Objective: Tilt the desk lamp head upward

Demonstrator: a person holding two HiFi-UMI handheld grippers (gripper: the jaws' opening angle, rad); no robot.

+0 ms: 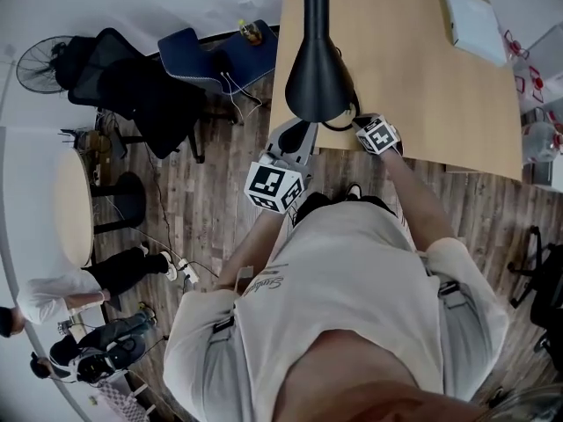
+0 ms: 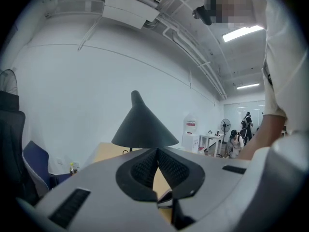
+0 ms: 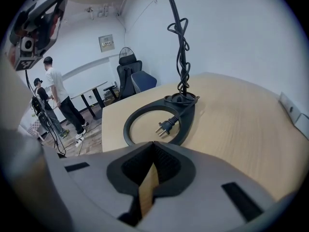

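Holds nothing in closed left gripper (image 2: 157, 151), closed right gripper (image 3: 153, 148); risks, perhaps, tipping the base (image 3: 188, 122) when shoving lamp head (image 2: 143, 127).

Head cam steeply down; all 3 share lamp (image 1: 317, 82).

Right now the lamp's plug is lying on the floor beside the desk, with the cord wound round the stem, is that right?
Not quite. The plug isn't on the floor: it lies on the desk, inside the ring of the lamp base, as the right gripper view shows. The cord is indeed wound round the stem.
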